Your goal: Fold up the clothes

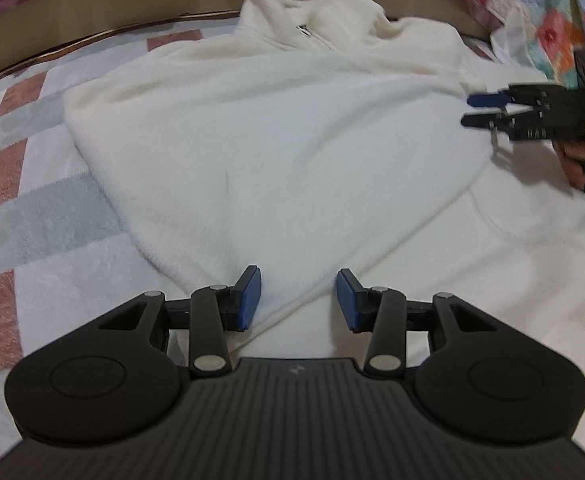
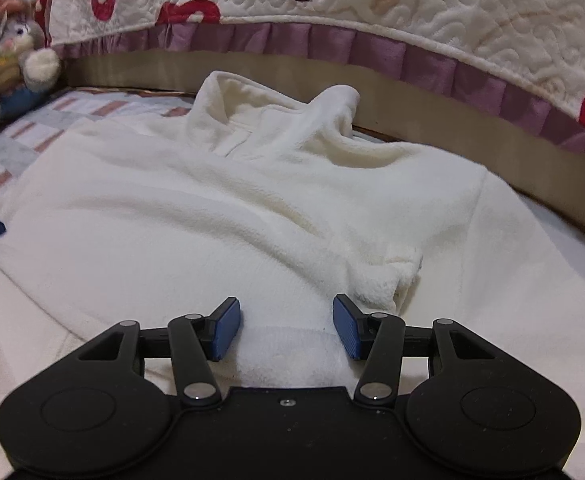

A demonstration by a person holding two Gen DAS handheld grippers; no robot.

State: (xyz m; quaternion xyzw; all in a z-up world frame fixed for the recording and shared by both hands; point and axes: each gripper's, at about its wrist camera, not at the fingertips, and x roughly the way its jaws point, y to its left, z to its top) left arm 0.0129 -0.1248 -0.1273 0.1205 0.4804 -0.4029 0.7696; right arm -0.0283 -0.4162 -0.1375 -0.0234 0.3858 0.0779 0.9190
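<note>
The left claw (image 1: 298, 298) stands moderately open, angled down over the near part of a white fleece pullover (image 1: 276, 128). Its blue pads (image 1: 250, 300) flank a diagonal folded edge of the fabric without pressing on it; nothing is held. A small pale emblem is moulded on the ribbed housing behind the claw; no legible writing appears on it.

The right claw (image 2: 286, 330) is also open, slightly wider, and tilted down toward the garment. A ribbed white cuff or hem section (image 2: 288, 354) lies between its blue pads (image 2: 348, 332), which do not grip it. In the left wrist view the right claw (image 1: 478, 110) enters from the right edge, pointing left above the pullover, its jaws apart. Fingers of the person's hand (image 1: 574, 160) wrap the handle behind it. Pale markings on that body are too blurred to read.

The pullover lies spread on a bed (image 1: 32, 216) covered in pink, grey and white check. Its stand-up collar (image 2: 260, 112) with a short zipper (image 1: 304, 30) is at the far side, near the tan bed frame (image 2: 452, 120). A bunched sleeve end (image 2: 388, 280) lies just right of the right claw.

A quilted cover (image 2: 452, 8) with strawberry motifs and a purple frill hangs beyond the frame. A plush rabbit toy (image 2: 12, 56) sits at the far left.
</note>
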